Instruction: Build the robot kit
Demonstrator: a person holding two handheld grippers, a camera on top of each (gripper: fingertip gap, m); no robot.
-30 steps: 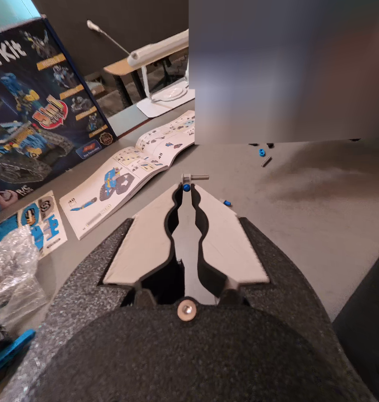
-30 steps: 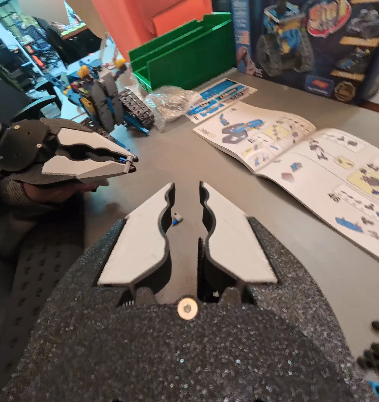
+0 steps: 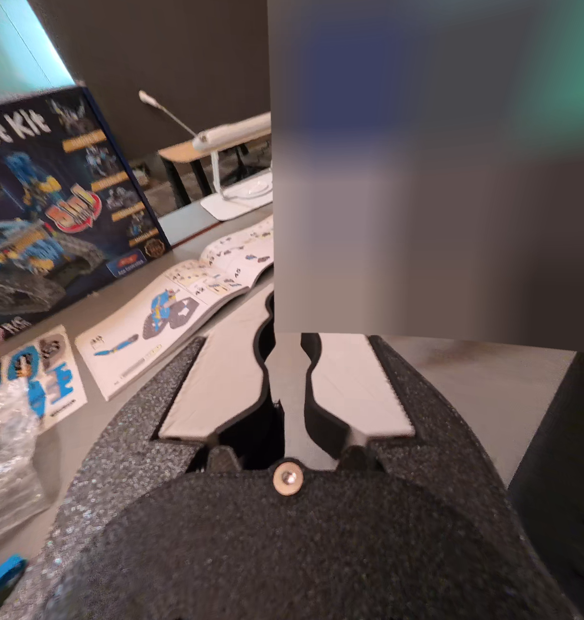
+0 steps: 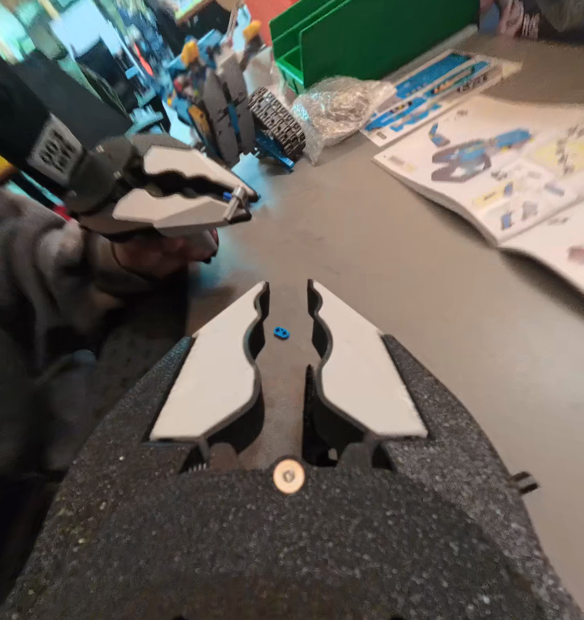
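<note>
We see our right gripper [image 4: 288,285] above the grey table [image 4: 401,302], fingers apart and empty, with a small blue connector [image 4: 281,332] lying on the table between them. Our left gripper [image 4: 242,204], raised nearer the table's left edge, is clamped on a small grey-and-blue pin piece [image 4: 236,198].

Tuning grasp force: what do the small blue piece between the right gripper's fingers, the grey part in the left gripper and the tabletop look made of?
Small blue piece: moulded plastic by its look, even saturated colour, two through-holes.
Grey part in the left gripper: probably plastic too, pale matte grey; blur leaves it open.
Tabletop: smooth grey laminate or coated board, with soft reflections.
Right gripper is open.
</note>
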